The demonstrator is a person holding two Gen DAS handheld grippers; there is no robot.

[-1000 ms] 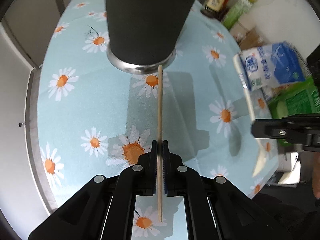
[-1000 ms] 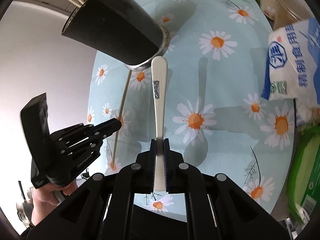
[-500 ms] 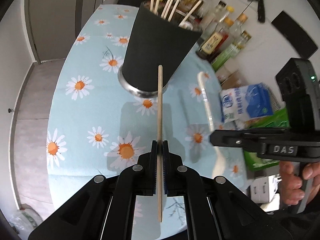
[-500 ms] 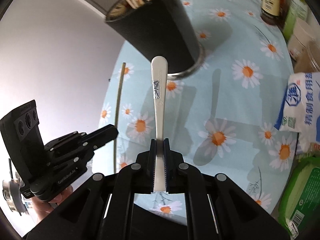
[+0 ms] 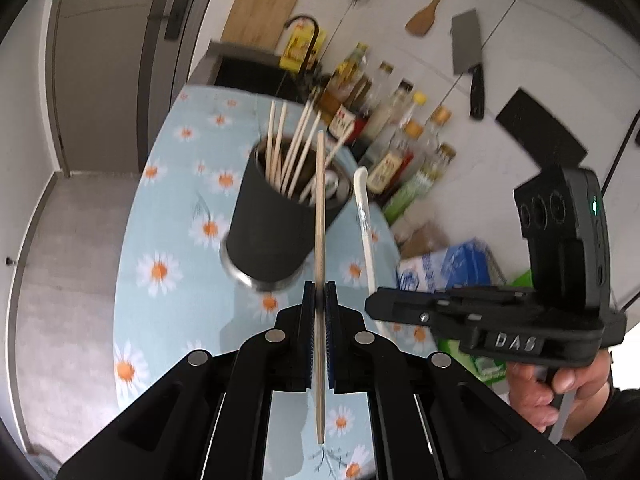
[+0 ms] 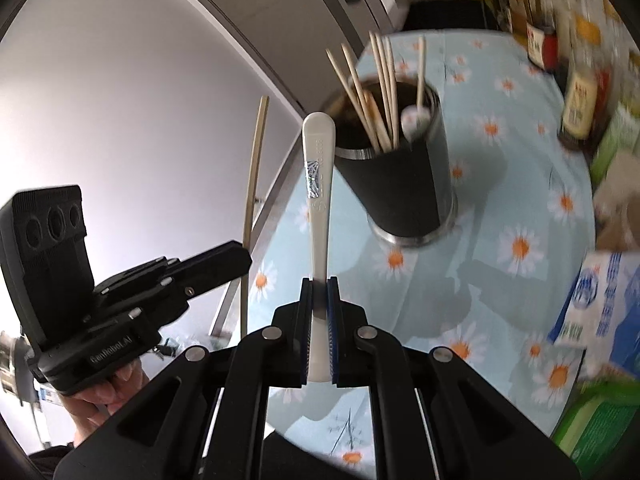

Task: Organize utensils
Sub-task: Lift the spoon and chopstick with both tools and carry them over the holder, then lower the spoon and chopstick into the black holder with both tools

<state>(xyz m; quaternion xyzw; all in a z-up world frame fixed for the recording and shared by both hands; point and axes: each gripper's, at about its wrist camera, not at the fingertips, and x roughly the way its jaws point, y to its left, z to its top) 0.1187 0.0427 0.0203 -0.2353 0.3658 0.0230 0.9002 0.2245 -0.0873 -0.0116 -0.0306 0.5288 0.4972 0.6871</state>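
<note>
Bright daylight; soft shadows fall beside the cup (image 6: 404, 176); bottles (image 6: 576, 108) smear with motion blur; fisheye edges bend darkly.

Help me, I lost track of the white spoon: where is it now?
The white spoon is clamped in the right gripper, held in the air, handle end toward the black utensil cup.

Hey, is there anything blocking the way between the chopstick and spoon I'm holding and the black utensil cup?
Nothing visible blocks either path. The chopstick and the white spoon are held up facing the black cup. The only crowding is inside the cup's mouth, where chopsticks already stand, fanned out.
</note>
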